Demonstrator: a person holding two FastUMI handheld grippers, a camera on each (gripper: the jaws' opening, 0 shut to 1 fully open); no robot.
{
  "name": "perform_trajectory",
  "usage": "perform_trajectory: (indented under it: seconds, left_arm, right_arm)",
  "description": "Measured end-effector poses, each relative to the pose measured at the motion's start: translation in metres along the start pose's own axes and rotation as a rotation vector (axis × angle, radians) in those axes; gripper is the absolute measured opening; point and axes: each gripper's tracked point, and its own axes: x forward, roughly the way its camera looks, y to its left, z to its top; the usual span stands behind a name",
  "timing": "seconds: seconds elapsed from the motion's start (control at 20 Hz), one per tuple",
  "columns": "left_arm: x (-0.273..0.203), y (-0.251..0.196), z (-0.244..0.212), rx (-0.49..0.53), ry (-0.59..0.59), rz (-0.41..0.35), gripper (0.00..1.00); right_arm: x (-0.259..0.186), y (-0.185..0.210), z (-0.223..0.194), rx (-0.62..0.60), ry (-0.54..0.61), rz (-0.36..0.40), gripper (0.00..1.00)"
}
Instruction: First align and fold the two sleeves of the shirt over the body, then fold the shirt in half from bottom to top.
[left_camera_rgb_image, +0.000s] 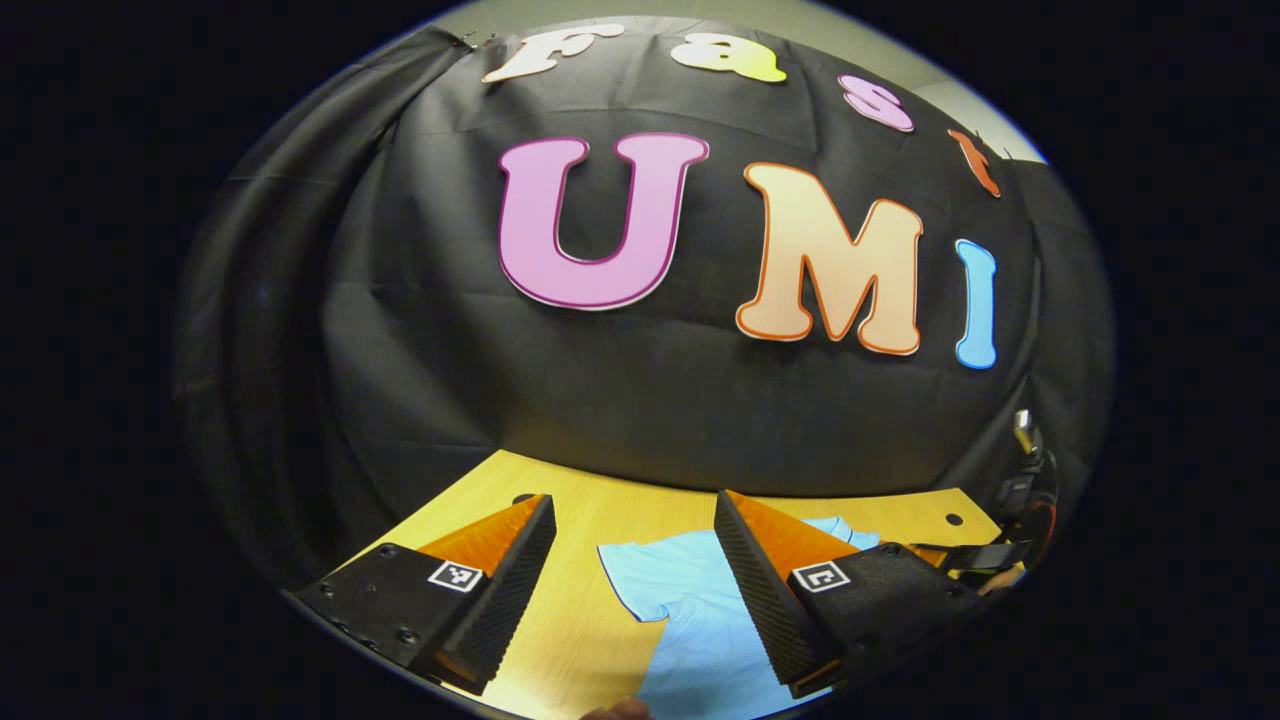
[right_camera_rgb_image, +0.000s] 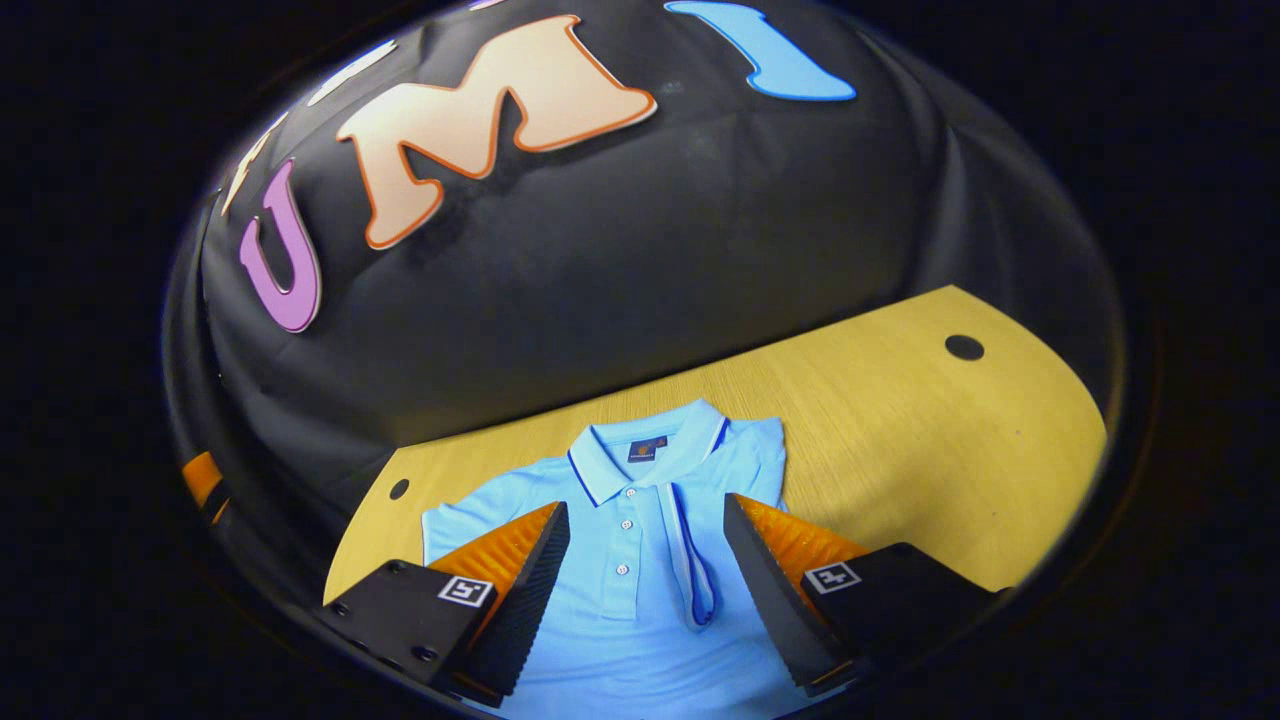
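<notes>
Light-blue cotton is what we have to manage: the short-sleeved polo shirt with a dark-trimmed collar (right_camera_rgb_image: 650, 520) lies flat, buttons up, on the yellow wood-grain worktop (right_camera_rgb_image: 900, 450), its collar toward the back edge by the black cloth wall (right_camera_rgb_image: 600, 300). In the right gripper view one sleeve already looks folded over the body, its hem running down beside the placket. Our right gripper (right_camera_rgb_image: 645, 570) hangs over the chest with fingers spread and nothing between them; our left gripper (left_camera_rgb_image: 635, 570) is likewise spread and empty, above the flat sleeve (left_camera_rgb_image: 640, 575) near the left edge. We judge the risk to be pinching two layers or dragging the body askew while lifting that sleeve. Bare worktop lies to the shirt's right, toward the far right corner; the back edge is close behind the collar.
</notes>
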Motion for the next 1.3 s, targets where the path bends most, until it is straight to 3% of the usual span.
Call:
perform_trajectory:
  seconds: [0.3,0.7,1.05,1.3]
  left_arm:
    - [0.054,-0.006,-0.057,-0.032,0.116,-0.006,0.96]
    - [0.119,0.003,-0.133,0.004,0.239,0.017,0.95]
    - [0.159,0.024,-0.178,-0.009,0.332,0.089,0.95]
    - [0.162,0.025,-0.205,-0.001,0.405,0.123,0.95]
  right_arm:
    - [-0.049,-0.037,-0.005,-0.079,-0.014,-0.042,0.98]
    - [-0.084,-0.096,-0.043,-0.059,0.037,-0.158,0.98]
    - [-0.101,-0.098,-0.037,-0.048,0.017,-0.169,0.98]
    - [-0.106,-0.099,-0.032,-0.048,0.003,-0.166,0.97]
